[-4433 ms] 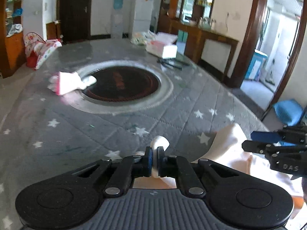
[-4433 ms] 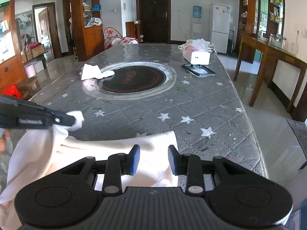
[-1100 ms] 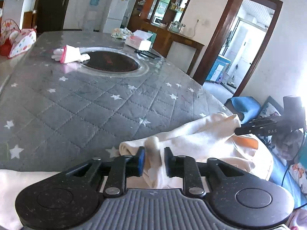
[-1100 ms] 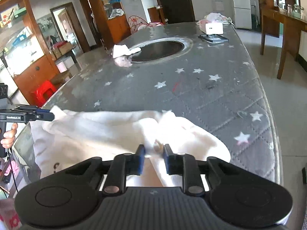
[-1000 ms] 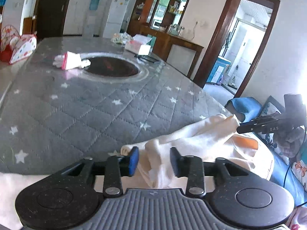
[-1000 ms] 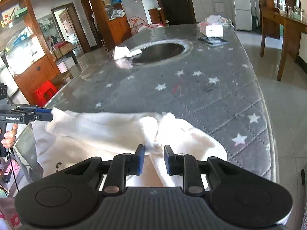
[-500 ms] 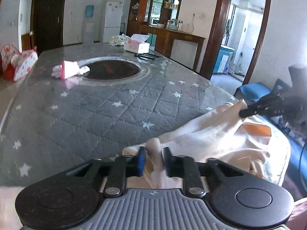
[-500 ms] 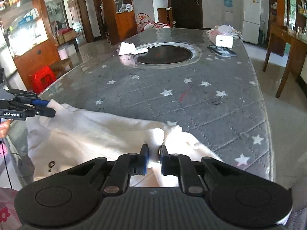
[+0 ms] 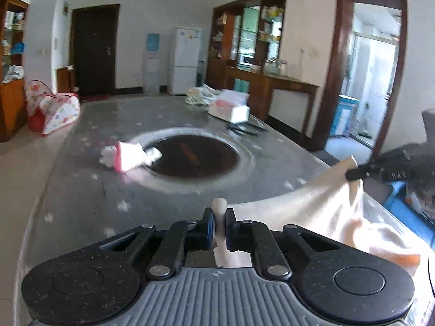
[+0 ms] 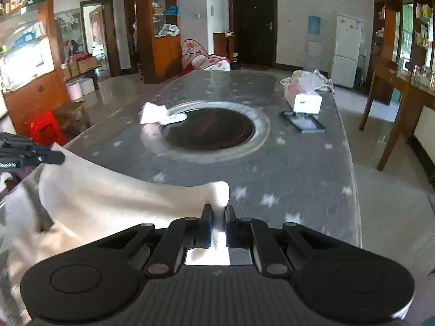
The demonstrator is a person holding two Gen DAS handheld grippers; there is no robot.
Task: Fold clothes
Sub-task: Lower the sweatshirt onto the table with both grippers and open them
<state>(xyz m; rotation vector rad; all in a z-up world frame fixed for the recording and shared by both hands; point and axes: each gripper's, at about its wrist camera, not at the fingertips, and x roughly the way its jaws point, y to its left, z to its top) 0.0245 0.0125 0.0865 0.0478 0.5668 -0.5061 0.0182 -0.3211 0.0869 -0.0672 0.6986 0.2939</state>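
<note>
A cream garment (image 9: 312, 206) hangs stretched between two handheld grippers at the near end of a long grey, star-patterned surface (image 10: 299, 168). The left gripper (image 9: 219, 229) has its jaws clenched on a bunched fold of the cloth, which pokes up between the pads. The right gripper (image 10: 218, 224) grasps another corner the same way, a rounded nub of fabric standing above its tips. From each wrist camera the other gripper shows at the frame's edge, clamped on the far end of the same taut top edge, while the rest of the garment drapes down over the near rim of the surface.

Beyond the garment, a dark round inset (image 10: 209, 129) sits in the middle of the surface. A small folded white-and-pink cloth (image 9: 127, 156) lies against the inset's rim. Farther from the garment, past the inset, a tissue box (image 10: 305, 100) stands beside a flat black tray (image 10: 304, 122), with a crumpled bundle (image 9: 199, 95) just behind the box. Both views are blurred.
</note>
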